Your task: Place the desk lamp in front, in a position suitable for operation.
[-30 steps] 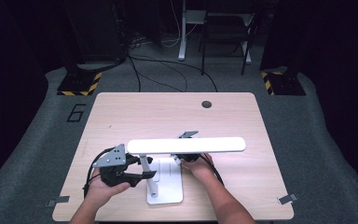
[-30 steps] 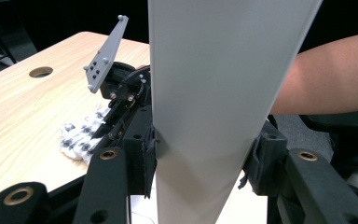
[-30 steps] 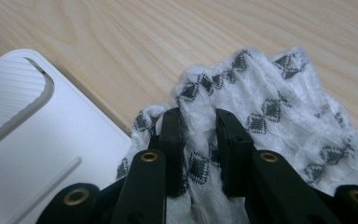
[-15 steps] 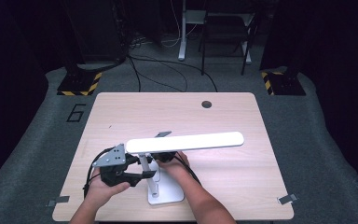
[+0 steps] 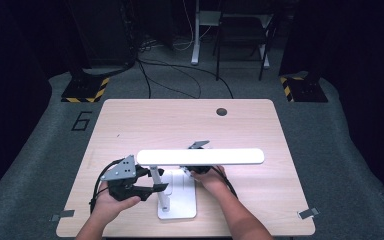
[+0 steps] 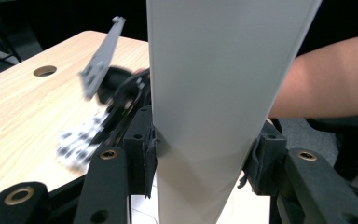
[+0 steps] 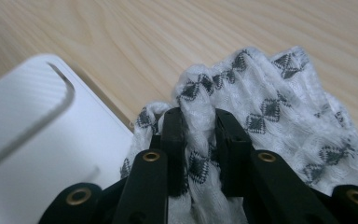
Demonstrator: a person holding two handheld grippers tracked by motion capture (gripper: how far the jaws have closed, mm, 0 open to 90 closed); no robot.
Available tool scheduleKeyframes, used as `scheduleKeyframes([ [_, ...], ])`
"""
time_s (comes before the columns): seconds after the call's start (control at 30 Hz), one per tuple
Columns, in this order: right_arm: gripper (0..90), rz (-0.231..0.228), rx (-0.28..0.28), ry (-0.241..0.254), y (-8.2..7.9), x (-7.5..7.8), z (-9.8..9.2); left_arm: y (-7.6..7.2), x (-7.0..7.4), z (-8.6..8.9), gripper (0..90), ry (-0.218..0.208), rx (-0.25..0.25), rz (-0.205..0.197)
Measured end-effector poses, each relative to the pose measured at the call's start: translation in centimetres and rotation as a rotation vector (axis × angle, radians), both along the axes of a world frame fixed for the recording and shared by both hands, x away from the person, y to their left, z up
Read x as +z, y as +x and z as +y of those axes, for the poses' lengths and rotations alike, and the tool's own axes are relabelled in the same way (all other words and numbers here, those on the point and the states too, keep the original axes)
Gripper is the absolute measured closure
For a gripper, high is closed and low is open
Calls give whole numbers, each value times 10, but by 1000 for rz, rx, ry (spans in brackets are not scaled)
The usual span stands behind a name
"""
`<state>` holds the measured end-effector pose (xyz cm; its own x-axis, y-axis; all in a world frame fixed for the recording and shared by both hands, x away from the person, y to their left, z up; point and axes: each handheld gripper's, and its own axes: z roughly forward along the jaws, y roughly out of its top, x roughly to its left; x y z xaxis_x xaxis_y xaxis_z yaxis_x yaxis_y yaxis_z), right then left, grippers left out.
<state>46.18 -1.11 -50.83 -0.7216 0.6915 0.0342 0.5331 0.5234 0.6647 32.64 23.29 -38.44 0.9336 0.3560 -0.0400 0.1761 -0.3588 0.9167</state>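
Observation:
A white desk lamp stands near the table's front edge, with its long head point(image 5: 200, 156) level above its flat base point(image 5: 177, 200). My left gripper point(image 5: 156, 181) is shut on the lamp's upright post point(image 6: 205, 93), its pads pressed on both sides point(image 6: 205, 158). My right gripper point(image 7: 199, 126) is shut on a white cloth with a dark diamond pattern point(image 7: 261, 116), bunched on the wood right beside the corner of the lamp base point(image 7: 42, 140). In the high view the right gripper point(image 5: 196, 170) sits partly under the lamp head. The left gripper view shows the cloth point(image 6: 81, 140) blurred beyond the post.
The wooden table point(image 5: 155, 125) has a round cable hole point(image 5: 222, 111) at the back right. Dark floor, cables and stands lie beyond the table's far edge. The person's right forearm point(image 6: 326, 79) crosses behind the post.
The right hand with the cloth swung left along the lamp base half a second ago and has come back to the right. The left gripper and the lamp have stayed put.

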Motion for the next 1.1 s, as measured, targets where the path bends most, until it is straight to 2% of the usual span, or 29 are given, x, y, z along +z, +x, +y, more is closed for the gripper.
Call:
scheduleKeyframes([
  [0.03,756,10,-4,-7,0,1,-9,0,0,-1,528,6,3,-5],
  [0.07,756,10,-4,-7,0,1,-9,0,0,-1,528,6,3,-5],
  [0.1,755,21,-4,-33,-2,3,-23,-1,1,-2,529,9,11,-9],
  [0.13,754,29,-12,-36,-4,4,-26,-1,1,-3,529,17,13,-9],
  [0.23,749,2,-25,-37,-8,8,-32,0,2,-6,533,22,45,-21],
  [0.3,747,-34,-49,1,-12,12,-32,1,1,-7,533,23,81,-43],
  [0.33,747,-34,-49,1,-12,12,-32,1,1,-7,533,23,81,-43],
  [0.37,745,-69,-61,50,-14,17,-32,4,0,-7,534,15,100,-38],
  [0.4,744,-71,-63,58,-15,19,-32,5,0,-6,533,11,108,-32],
  [0.43,741,-79,-79,85,-16,20,-30,7,0,-5,533,9,107,-33],
  [0.57,732,-81,-87,105,-12,16,-28,9,-1,-3,529,1,83,-32],
  [0.6,730,-53,-92,84,-8,8,-27,10,-1,-1,523,6,71,-32],
  [0.63,730,-53,-92,84,-8,8,-27,10,-1,-1,515,6,71,-32],
  [0.67,730,-35,-100,59,-4,-1,-26,10,-2,0,516,-1,64,-25],
  [0.73,730,-5,-117,85,-5,-5,-28,11,-2,5,518,2,32,-35],
  [0.8,730,-17,-113,94,-5,-7,-29,12,-2,7,514,-10,14,-20],
  [0.93,731,-15,-98,82,-10,-6,-28,11,-3,7,522,0,20,-22],
  [1.1,740,-26,-64,70,-30,-6,-24,8,-1,4,528,14,39,-20],
])
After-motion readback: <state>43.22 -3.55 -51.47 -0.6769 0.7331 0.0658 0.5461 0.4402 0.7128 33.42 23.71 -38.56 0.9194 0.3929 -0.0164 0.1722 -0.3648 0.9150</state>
